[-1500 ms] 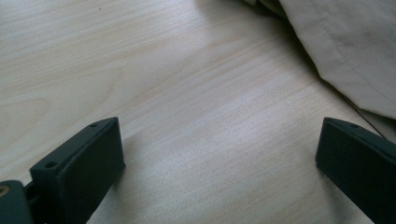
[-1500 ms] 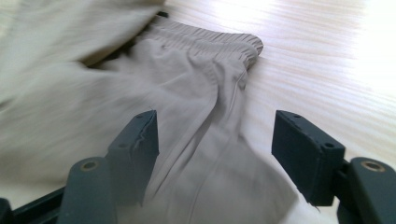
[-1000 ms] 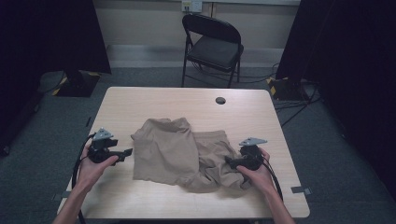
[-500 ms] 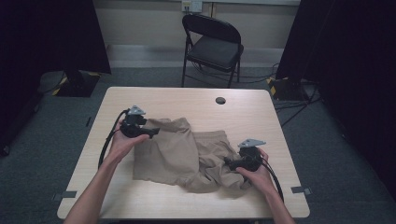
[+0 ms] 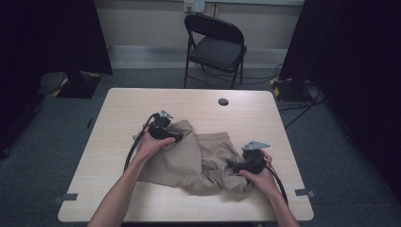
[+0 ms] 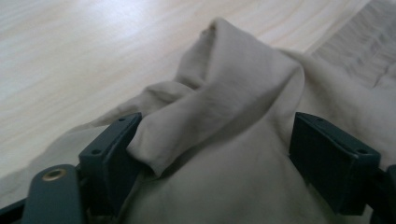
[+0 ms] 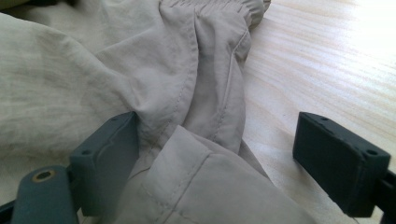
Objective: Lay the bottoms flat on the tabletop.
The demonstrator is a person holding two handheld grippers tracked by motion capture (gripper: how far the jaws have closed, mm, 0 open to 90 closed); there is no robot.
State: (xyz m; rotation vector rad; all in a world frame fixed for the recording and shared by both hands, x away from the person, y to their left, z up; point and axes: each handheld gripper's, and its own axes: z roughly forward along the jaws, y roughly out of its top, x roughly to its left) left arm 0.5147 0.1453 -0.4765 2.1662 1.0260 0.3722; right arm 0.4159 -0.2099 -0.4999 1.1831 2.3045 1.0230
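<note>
A crumpled tan garment [image 5: 198,158] lies on the light wooden table [image 5: 127,106]. My left gripper [image 5: 178,137] rests on the garment's far left corner. In the left gripper view a raised fold of the cloth [image 6: 219,93] stands between the jaws of the left gripper [image 6: 215,126], which have just been opening; the pads do not pinch it. My right gripper [image 5: 231,165] sits at the garment's right side. In the right gripper view a seamed fold [image 7: 205,102] lies between the wide jaws of the right gripper [image 7: 217,121], with bare table beside the right-hand jaw.
A black folding chair [image 5: 215,47] stands beyond the far edge of the table. A round dark cable hole [image 5: 223,101] sits near the far edge. Black curtains hang at both sides. Bare wood shows left of and beyond the cloth.
My left hand has travelled from the table's left side up and to the right, onto the garment's far left corner. The right hand has kept still.
</note>
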